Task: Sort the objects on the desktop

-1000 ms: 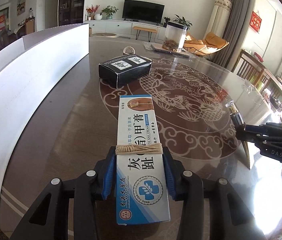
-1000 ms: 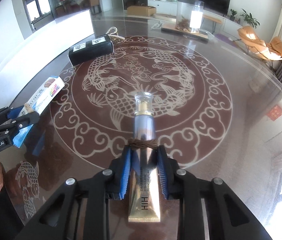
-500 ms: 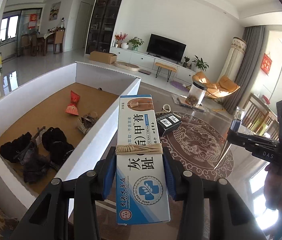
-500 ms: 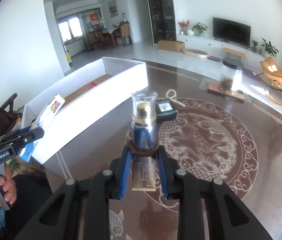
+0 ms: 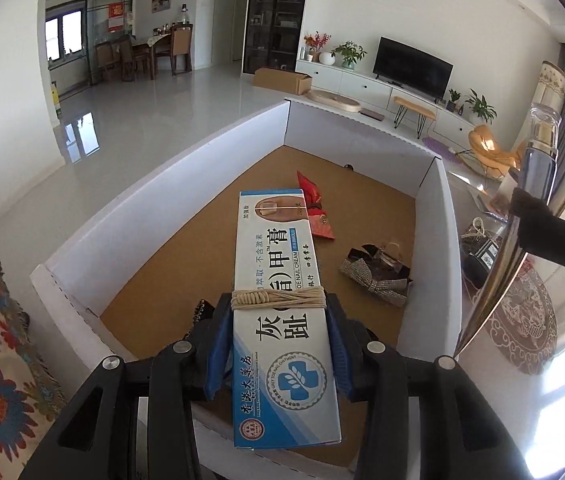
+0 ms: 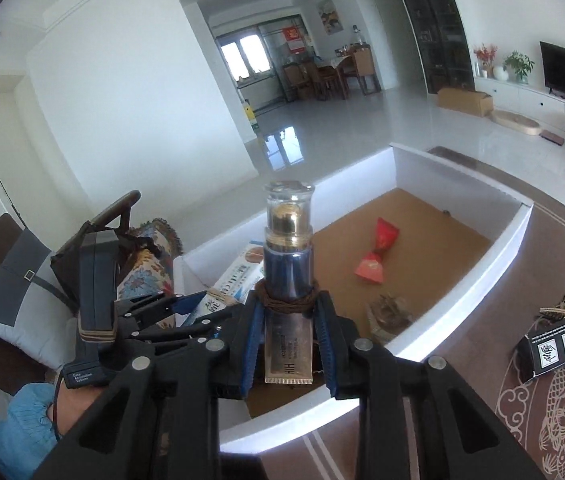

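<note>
While our left gripper [image 5: 278,332] clamps the cream carton [image 5: 282,312] above the white bin [image 5: 154,208], only the right view shows the black box [image 6: 552,348] lying on the table [image 6: 482,420] outside the bin. Our right gripper [image 6: 288,340] is clamped on the tube [image 6: 288,280], held over the bin's near wall. We read "NAIL CREAM" on the carton and "HH" on the tube's crimp. A red packet [image 5: 316,210] lies on the bin's floor.
</note>
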The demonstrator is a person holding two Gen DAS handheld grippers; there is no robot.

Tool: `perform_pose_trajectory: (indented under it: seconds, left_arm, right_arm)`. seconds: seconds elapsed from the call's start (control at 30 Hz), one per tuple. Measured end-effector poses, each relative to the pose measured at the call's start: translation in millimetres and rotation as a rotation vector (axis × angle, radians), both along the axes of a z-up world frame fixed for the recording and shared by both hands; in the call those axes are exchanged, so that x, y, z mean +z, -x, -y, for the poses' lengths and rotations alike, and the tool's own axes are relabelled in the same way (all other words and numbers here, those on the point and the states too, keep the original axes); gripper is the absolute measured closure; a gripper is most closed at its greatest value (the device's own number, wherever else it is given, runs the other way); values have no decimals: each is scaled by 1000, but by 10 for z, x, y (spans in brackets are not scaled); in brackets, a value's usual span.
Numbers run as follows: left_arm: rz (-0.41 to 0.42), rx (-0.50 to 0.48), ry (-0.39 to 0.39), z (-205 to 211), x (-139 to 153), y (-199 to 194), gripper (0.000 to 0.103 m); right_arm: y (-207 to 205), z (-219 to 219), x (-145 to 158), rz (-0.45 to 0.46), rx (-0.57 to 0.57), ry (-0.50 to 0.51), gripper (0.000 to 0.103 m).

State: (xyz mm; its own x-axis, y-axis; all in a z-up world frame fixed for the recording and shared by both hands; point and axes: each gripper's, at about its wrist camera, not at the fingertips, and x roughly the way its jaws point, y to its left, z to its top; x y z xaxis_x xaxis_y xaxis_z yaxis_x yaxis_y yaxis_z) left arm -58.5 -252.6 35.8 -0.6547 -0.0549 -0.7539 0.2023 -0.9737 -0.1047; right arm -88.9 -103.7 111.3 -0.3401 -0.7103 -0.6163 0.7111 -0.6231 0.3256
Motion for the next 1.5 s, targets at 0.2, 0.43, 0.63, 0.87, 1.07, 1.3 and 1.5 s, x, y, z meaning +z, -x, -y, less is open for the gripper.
perform_pose_trajectory:
  seconds: [0.2, 0.43, 0.63, 0.87, 1.07, 1.3, 1.5]
  left_arm:
    - [109, 109, 50, 197, -235, 249, 54]
    - [70, 145, 105, 106, -209, 94, 31]
    - [-14, 31, 148, -464, 59, -137, 31]
    - [-25, -332, 151, -1767, 196, 50, 19]
    - [111, -496, 219, -2648, -285, 704, 19]
    - [189, -535, 268, -2977, -740, 1502, 19]
    - [234, -621, 294, -3284, -860, 1989, 19]
  right_arm:
    - [414, 731, -608, 103, -9, -126, 74]
    - [508, 226, -490, 68, -119, 28, 16]
    - [172, -1142, -588, -30, -275, -2, 4]
    - [-250, -2912, -1408, 64, -492, -273, 4]
    - [-626, -3542, -1715, 68, -545, -333, 4]
    - [-724, -3369, -1772, 24, -549, -420, 0]
    - [-715, -3363, -1750, 27, -548, -415, 0]
